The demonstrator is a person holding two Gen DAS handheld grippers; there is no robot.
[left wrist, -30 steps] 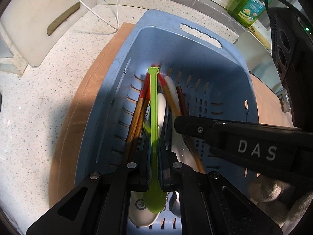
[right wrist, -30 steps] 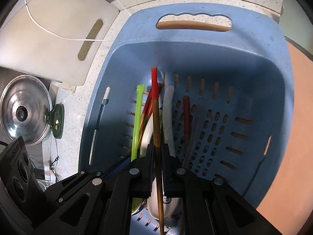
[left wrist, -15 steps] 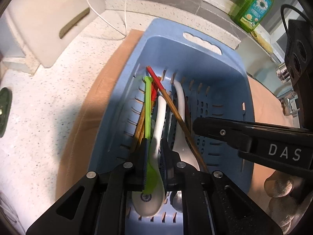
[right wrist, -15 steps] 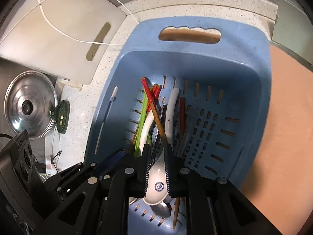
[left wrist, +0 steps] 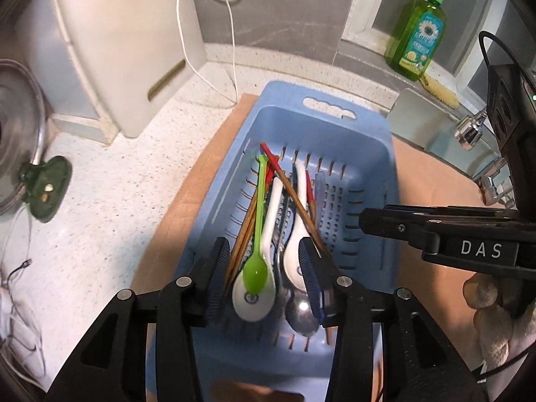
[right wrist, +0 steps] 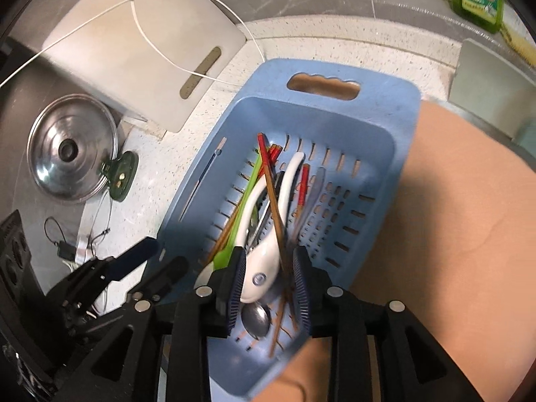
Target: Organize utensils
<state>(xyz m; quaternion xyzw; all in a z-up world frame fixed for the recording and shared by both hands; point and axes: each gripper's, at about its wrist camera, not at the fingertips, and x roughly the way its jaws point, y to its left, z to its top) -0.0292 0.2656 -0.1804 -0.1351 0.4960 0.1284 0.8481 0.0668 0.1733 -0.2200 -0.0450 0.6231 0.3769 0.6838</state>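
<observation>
Left gripper and right gripper both part-open, jaws just opening, gripping nothing, above green spoon, white spoons and chopsticks lying along left wall of blue basket.

**A home kitchen**

A speckled stone surface carries a blue drainer of spoons and chopsticks. A green soap bottle and a tap stand behind, a pot lid and a white cutting board alongside.
</observation>
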